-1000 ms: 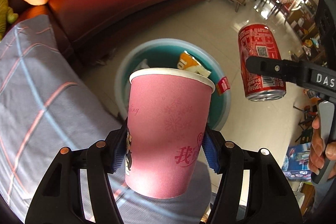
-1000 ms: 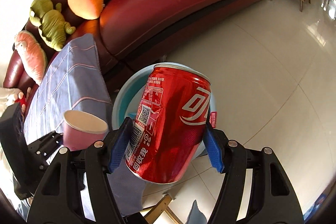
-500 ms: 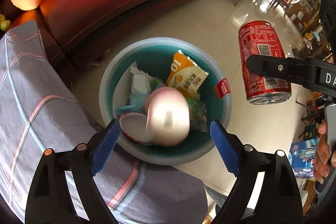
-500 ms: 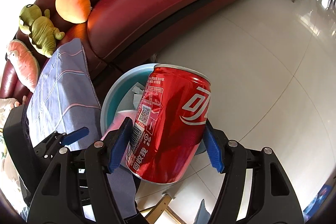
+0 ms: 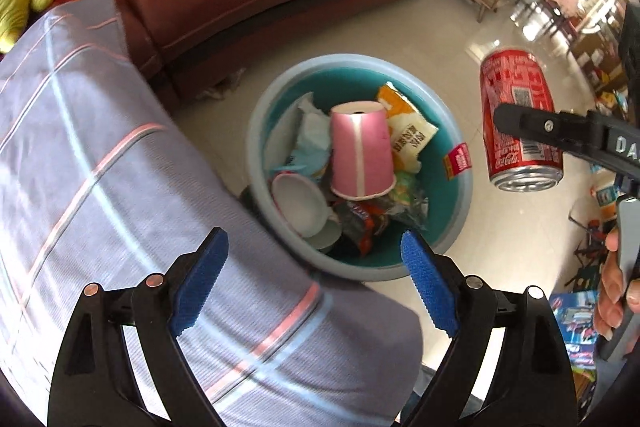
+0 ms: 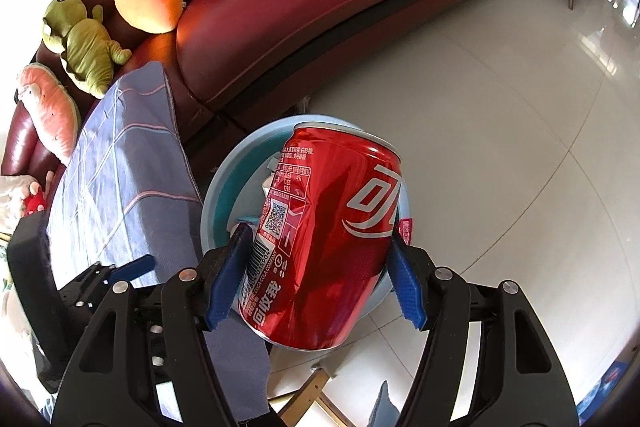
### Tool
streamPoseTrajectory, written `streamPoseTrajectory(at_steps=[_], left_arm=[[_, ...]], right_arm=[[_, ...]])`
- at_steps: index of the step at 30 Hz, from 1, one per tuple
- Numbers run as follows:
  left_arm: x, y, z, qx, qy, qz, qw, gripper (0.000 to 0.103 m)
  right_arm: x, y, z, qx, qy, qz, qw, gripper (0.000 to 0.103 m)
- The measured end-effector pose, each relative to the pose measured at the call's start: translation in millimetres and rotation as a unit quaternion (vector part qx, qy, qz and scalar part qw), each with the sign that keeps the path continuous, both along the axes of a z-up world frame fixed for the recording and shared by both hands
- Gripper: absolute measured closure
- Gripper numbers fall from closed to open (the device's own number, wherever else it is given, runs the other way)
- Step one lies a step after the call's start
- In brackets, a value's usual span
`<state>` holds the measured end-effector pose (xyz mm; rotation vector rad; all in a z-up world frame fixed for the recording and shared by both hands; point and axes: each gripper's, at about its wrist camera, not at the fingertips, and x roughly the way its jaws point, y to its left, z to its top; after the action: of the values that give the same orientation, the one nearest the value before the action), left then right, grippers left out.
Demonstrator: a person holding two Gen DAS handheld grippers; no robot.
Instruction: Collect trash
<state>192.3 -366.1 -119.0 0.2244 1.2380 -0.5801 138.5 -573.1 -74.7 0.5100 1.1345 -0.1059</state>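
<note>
Red can clamped between the right claw pads, tilted above the basin rim just ahead; pink cup lies inverted inside; left claw wide open, empty; centre can over basin before releasing.

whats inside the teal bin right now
The teal bin holds an upturned pink paper cup on top, a white cup, a yellow snack bag and crumpled wrappers. Whatever lies beneath that pile is covered.
</note>
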Motion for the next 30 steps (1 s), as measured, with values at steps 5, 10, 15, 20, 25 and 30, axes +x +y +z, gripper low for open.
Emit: streamPoseTrajectory(at_steps=[5,10,15,20,25,30], left_arm=[[0,23,4,-0.007,-0.011,0.043,0.999,0.008],[-3,34,6,0.005,-0.021,0.058,0.9981,0.008],[-9,43,11,0.009,-0.019,0.076,0.9969,0.007],[-20,56,15,0.012,-0.013,0.088,0.9959,0.006],[-33,70,25,0.007,-0.02,0.096,0.9951,0.006],[-51,86,40,0.002,-0.034,0.103,0.9941,0.004]], right_arm=[[4,14,-9,0.007,0.009,0.017,1.0,0.04],[5,22,-8,0.013,0.013,0.026,0.999,0.028],[-4,30,2,-0.011,0.005,0.034,0.999,0.02],[-21,40,13,-0.036,0.001,0.053,0.998,0.01],[-40,59,24,-0.077,-0.003,0.081,0.994,0.007],[-61,71,35,-0.094,-0.013,0.092,0.991,0.007]])
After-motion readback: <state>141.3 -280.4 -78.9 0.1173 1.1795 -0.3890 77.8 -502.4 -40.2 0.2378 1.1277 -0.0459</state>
